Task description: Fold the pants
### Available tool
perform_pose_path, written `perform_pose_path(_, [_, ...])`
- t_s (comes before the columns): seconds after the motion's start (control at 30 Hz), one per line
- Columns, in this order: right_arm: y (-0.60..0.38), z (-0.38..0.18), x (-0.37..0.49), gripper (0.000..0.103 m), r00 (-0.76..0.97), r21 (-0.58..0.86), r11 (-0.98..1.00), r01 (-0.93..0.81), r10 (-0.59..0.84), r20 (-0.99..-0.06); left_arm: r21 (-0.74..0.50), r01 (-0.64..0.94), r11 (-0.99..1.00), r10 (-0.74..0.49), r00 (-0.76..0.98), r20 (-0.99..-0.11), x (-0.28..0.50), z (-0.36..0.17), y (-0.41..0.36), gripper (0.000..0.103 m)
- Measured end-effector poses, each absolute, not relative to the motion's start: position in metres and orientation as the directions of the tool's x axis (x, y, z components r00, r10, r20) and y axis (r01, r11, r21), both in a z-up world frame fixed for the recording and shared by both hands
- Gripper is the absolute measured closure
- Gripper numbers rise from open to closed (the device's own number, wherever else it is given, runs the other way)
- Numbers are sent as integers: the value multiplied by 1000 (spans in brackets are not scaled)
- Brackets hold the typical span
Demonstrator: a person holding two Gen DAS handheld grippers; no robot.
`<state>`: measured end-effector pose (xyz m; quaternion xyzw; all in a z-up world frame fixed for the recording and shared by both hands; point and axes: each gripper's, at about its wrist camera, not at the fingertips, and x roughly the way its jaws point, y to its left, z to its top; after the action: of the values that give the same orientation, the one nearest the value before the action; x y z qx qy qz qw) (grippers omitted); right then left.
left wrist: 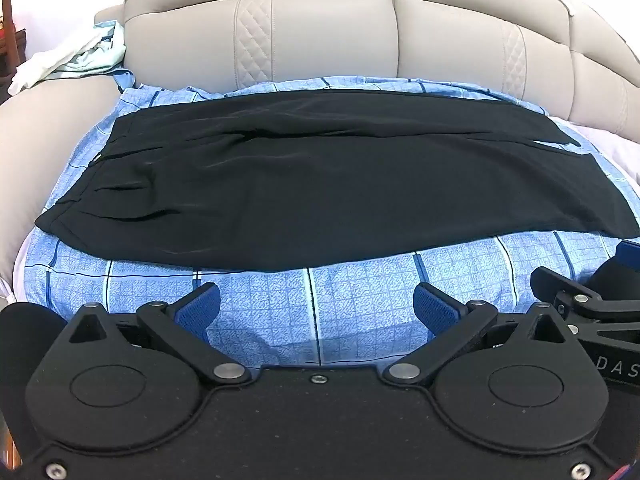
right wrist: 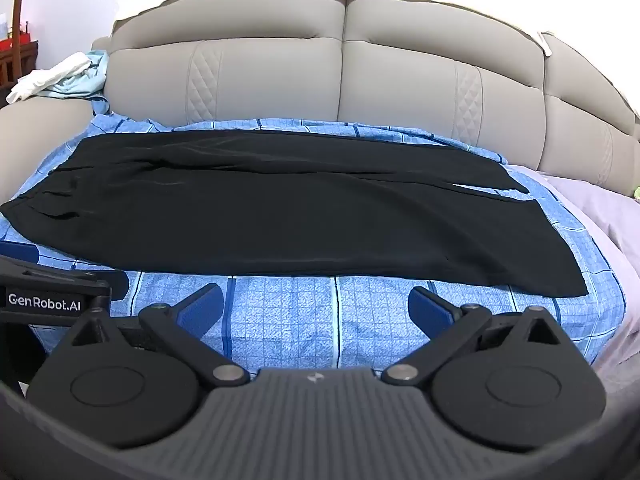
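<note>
While our left hand-held gripper [left wrist: 316, 306] and right hand-held gripper [right wrist: 314, 306] hover spread wide and empty over the blue checked sheet [left wrist: 360, 304], we touch nothing. Just beyond them the black pants [left wrist: 320, 184] lie flat across the sheet, waistband to our left, legs running right. Behind rises the grey padded headboard [right wrist: 340, 76], pale clothes [left wrist: 68, 58] bunched at its left end.
</note>
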<state>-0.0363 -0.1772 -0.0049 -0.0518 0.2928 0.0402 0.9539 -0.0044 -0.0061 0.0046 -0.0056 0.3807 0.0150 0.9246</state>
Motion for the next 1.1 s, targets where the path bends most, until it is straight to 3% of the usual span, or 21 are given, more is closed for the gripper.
perform_pose_path(1.1, [-176,-2,-37,0,830,-79,990,-115,52,-556,18,-33,999,37,716,-697,-3,8,-8,0])
